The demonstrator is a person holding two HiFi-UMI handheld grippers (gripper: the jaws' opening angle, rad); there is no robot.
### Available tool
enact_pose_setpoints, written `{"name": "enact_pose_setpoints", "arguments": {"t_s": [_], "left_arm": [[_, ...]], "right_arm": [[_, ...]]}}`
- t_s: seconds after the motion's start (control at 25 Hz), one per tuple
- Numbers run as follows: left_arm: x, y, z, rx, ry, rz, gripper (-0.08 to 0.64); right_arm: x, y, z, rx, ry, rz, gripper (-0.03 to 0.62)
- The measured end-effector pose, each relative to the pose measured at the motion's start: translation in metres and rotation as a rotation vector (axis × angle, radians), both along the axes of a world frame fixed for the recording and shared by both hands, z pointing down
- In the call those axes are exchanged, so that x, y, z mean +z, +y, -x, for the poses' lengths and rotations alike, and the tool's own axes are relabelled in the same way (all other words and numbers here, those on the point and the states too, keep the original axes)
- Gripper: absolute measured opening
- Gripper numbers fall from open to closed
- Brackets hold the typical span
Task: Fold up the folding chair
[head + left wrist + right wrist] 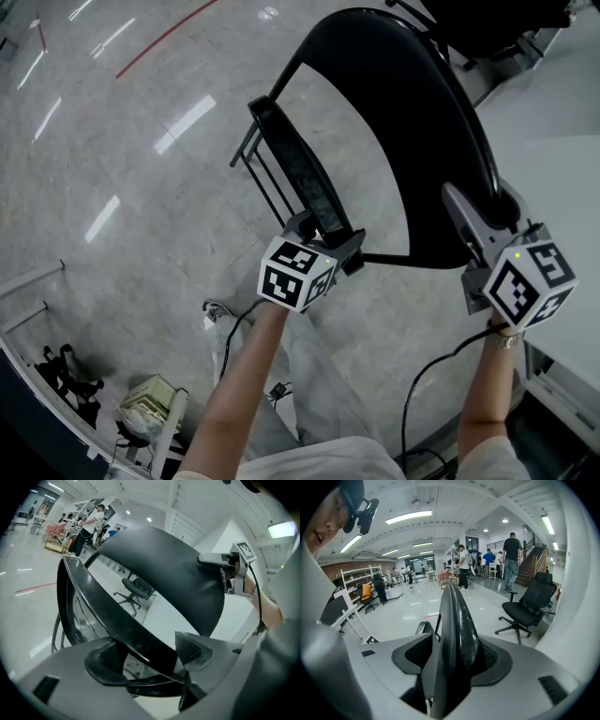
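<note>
A black folding chair stands on the grey floor, its curved backrest (pixel 412 122) up at the right and its seat (pixel 300 169) tilted edge-on at the centre. My left gripper (pixel 330 236) is shut on the seat's near edge; in the left gripper view the seat rim (pixel 122 625) runs between the two pads. At the backrest's lower right rim, my right gripper (pixel 489 214) is shut on the panel. In the right gripper view the backrest edge (pixel 457 634) fills the gap between the pads. The chair's legs (pixel 258 173) show below the seat.
A white table (pixel 562 197) stands close on the right. Cables (pixel 234 323) and a cluttered shelf (pixel 141 403) lie at the lower left. A black office chair (pixel 529 606) and several people stand further off in the hall.
</note>
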State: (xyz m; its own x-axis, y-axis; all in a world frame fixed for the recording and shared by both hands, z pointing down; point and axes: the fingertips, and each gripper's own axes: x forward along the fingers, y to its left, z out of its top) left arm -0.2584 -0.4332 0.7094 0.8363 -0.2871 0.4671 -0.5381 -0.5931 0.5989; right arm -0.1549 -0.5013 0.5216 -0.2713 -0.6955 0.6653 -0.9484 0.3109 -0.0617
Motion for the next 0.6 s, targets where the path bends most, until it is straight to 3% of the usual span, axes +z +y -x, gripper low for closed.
{"name": "enact_pose_setpoints", "arguments": {"t_s": [0.4,0.6], "left_arm": [[0.001,-0.014,-0.031,-0.044,-0.025,0.010,0.328],[0.003,-0.016,-0.030,-0.053,-0.018,0.012,0.328]], "right_arm": [[-0.011,0.007,0.016,-0.011,0.047,-0.022,0.256],[-0.012,0.010,0.028,-0.004,0.080,-0.032,0.256]]}}
